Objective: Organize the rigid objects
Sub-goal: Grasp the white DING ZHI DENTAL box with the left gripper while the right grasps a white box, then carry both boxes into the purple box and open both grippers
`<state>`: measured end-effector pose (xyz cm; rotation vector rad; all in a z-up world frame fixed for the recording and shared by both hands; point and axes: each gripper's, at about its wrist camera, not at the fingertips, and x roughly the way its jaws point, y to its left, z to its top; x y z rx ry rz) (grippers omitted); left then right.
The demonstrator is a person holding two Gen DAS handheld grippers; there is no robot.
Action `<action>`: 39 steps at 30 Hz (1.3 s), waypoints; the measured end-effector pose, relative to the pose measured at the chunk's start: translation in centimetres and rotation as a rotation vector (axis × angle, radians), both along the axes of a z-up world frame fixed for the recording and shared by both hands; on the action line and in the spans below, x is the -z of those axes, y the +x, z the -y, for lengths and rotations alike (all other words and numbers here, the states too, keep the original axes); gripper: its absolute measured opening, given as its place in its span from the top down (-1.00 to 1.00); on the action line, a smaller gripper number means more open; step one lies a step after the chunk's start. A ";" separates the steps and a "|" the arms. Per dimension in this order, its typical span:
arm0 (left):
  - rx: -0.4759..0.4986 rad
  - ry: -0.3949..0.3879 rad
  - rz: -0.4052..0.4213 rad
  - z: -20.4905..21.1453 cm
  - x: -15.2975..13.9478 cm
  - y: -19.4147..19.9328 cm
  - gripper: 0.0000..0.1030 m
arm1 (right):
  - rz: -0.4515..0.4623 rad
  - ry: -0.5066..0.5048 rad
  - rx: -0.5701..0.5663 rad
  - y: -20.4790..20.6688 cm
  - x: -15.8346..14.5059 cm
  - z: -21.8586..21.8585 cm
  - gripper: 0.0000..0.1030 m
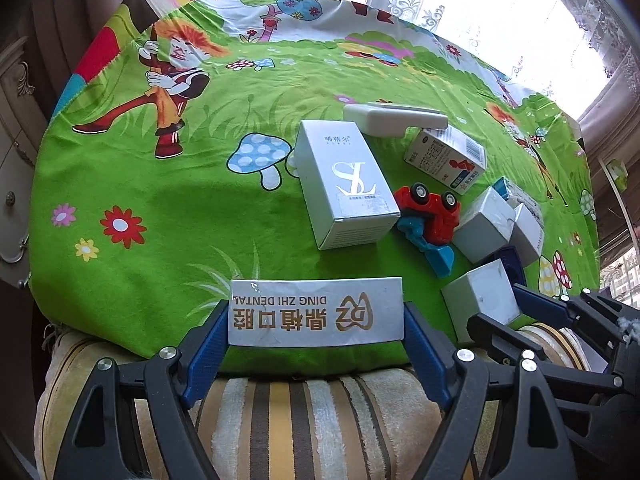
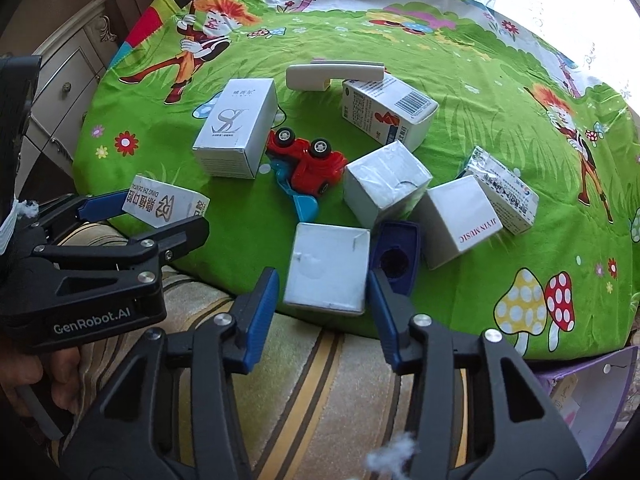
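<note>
Ahead of both claws, spread wide: a green cartoon cloth [image 1: 160, 220]. Under the claws, nearer than the cloth's edge: a striped cushion [image 1: 300, 412].

Well ahead of the left claw [image 1: 316, 312] and a little to its right: a tall silver SL box [image 1: 344, 184], lying flat. Beyond that, further right: a printed carton [image 1: 448, 160], tipped against a flat white plastic piece [image 1: 392, 118].

Clamped end to end between the left claw's blue pads [image 1: 218, 332]: a silver dental box [image 1: 316, 318], gold lettering upside down to the camera, held at the cloth's near edge.

Straight between the right claw's [image 2: 323, 276] fingers: a plain white box [image 2: 326, 268], resting on the cloth. Not gripped: a sliver of green visible between the left pad and the box, the right pad just beside the box's other edge. Jaws therefore parted around it.

Ahead and to the right of that claw: a white JIYIN MUSIC box [image 2: 460, 220]. Well ahead: a red toy car [image 2: 308, 160], wheels up. Just right of the white box, beside the right finger: a dark blue cap [image 2: 396, 256].
</note>
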<state>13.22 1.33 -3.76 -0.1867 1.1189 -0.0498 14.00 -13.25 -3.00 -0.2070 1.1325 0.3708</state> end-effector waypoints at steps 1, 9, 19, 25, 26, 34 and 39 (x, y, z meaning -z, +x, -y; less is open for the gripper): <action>0.001 -0.002 0.000 0.0 0.0 0.0 -0.59 | 0.001 -0.003 -0.007 -0.1 0.1 -0.1 0.12; 0.004 -0.010 0.010 0.0 -0.1 -0.1 -0.60 | 0.025 0.030 -0.019 -0.8 -0.1 0.1 0.14; -0.006 -0.018 0.079 0.0 -1.6 -1.2 -0.60 | 0.106 0.060 0.007 -2.0 -1.9 1.1 0.14; 0.003 0.003 0.135 0.9 -3.4 -2.4 -0.60 | 0.126 0.089 0.047 -2.8 -2.9 2.5 0.14; 0.005 0.001 0.138 1.1 -3.6 -2.6 -0.60 | 0.127 0.094 0.052 -3.0 -3.0 2.8 0.14; 0.038 -0.022 0.167 3.4 -5.0 -4.7 -0.60 | 0.156 0.126 0.098 -5.2 -4.3 5.2 0.14; 0.080 -0.016 0.184 5.3 -5.8 -6.0 -0.60 | 0.163 0.150 0.131 -6.8 -5.2 7.1 0.14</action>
